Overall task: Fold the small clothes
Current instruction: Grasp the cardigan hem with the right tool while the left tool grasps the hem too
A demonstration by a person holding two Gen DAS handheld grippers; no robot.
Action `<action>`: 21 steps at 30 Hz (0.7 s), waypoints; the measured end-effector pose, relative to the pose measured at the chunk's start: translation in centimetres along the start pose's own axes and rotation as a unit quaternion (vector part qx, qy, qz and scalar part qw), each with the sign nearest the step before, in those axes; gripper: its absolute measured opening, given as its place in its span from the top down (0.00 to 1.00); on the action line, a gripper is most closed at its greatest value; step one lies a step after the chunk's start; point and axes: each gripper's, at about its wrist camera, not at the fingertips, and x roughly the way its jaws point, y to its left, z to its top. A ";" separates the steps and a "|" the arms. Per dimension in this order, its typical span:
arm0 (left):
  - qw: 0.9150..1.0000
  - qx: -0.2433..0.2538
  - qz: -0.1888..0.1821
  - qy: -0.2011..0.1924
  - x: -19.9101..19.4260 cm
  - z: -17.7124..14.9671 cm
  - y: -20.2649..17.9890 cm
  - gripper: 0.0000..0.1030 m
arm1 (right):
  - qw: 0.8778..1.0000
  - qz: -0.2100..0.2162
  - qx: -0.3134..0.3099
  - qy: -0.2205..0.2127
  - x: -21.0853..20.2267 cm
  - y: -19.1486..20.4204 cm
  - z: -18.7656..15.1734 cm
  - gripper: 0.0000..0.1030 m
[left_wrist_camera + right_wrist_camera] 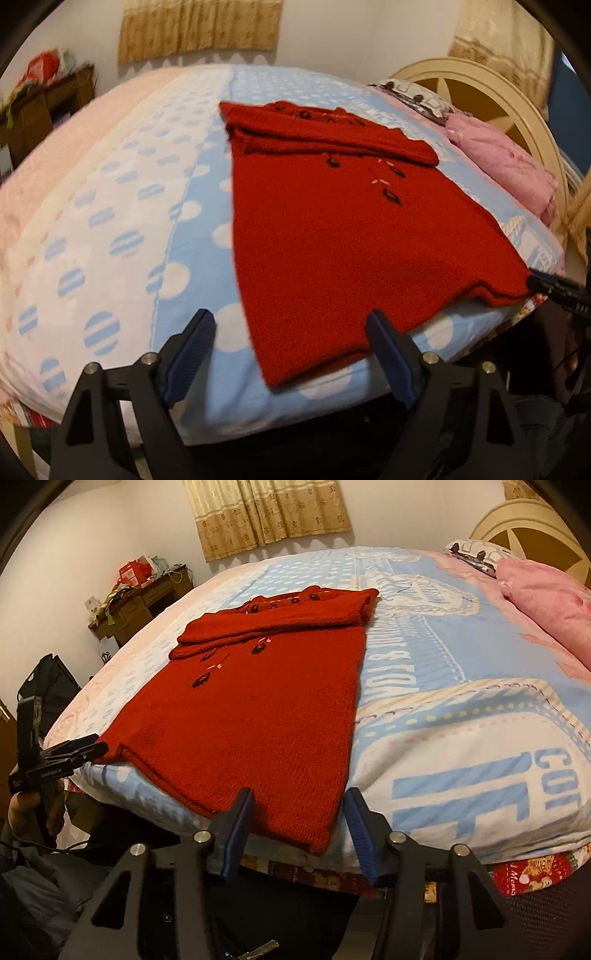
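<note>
The red knitted sweater (332,236) lies flat on the bed (461,738), its hem along the near edge and its neck toward the far side. Both sleeves are folded across the chest, forming a band over the upper part, and dark buttons (201,680) run down the front below that band. The blanket under it is light blue and white, with round dots on one half and large lettering on the other.

The left gripper (291,354) sits at the near left hem corner. Its blue-padded fingers (192,354) stand wide apart, the corner of the hem lies between them, and the pads do not press on the cloth. The right gripper (299,830) sits at the near right hem corner, its fingers (236,834) closer together but also apart, with the corner of the knit between them and a gap on each side.

Beyond the sweater, a pink garment (506,162) lies at the head of the bed beside a cream headboard (480,85). A patterned curtain (266,513) hangs on the far wall, and a cluttered wooden desk (140,602) stands in the corner.
</note>
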 end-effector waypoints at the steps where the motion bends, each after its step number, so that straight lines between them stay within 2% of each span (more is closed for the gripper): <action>1: 1.000 -0.004 0.003 -0.002 -0.1 -0.1 0.3 0.16 | 1.000 0.001 0.002 0.000 0.0 0.0 0.0 0.56; 5: 1.000 -0.009 0.001 0.002 -0.2 -0.3 0.5 0.17 | 1.000 0.007 0.009 0.002 -0.1 -0.5 -0.1 0.65; 8: 1.000 -0.008 -0.002 0.003 -0.3 -0.4 0.3 0.19 | 0.999 0.033 0.017 0.007 -0.1 -0.4 -0.1 0.73; 9: 1.000 -0.010 -0.011 0.002 -0.5 -0.4 0.3 0.26 | 0.999 0.038 0.019 0.009 0.0 -0.3 -0.1 0.73; 10: 1.000 -0.011 -0.017 0.003 -0.6 -0.4 0.3 0.28 | 0.999 0.038 0.017 0.009 0.0 -0.2 -0.1 0.73; 13: 0.999 -0.022 -0.033 0.006 -0.5 -0.3 0.7 0.29 | 0.999 0.040 0.022 0.011 0.3 -0.4 -0.2 0.73; 17: 0.999 -0.002 -0.033 0.011 -0.5 -0.5 -0.1 0.29 | 0.998 0.050 0.032 0.012 0.4 -0.8 -0.2 0.73; 19: 0.999 0.006 -0.033 0.012 -0.6 -0.5 -0.3 0.34 | 0.999 0.044 0.025 0.012 0.3 -0.5 -0.2 0.73; 20: 0.999 0.005 -0.035 0.011 -0.6 -0.4 -0.2 0.39 | 0.999 0.039 0.019 0.012 0.3 -0.3 -0.3 0.74; 21: 0.999 0.003 -0.041 0.009 -0.6 -0.4 -0.1 0.57 | 0.999 0.036 0.018 0.011 0.2 -0.3 -0.3 0.76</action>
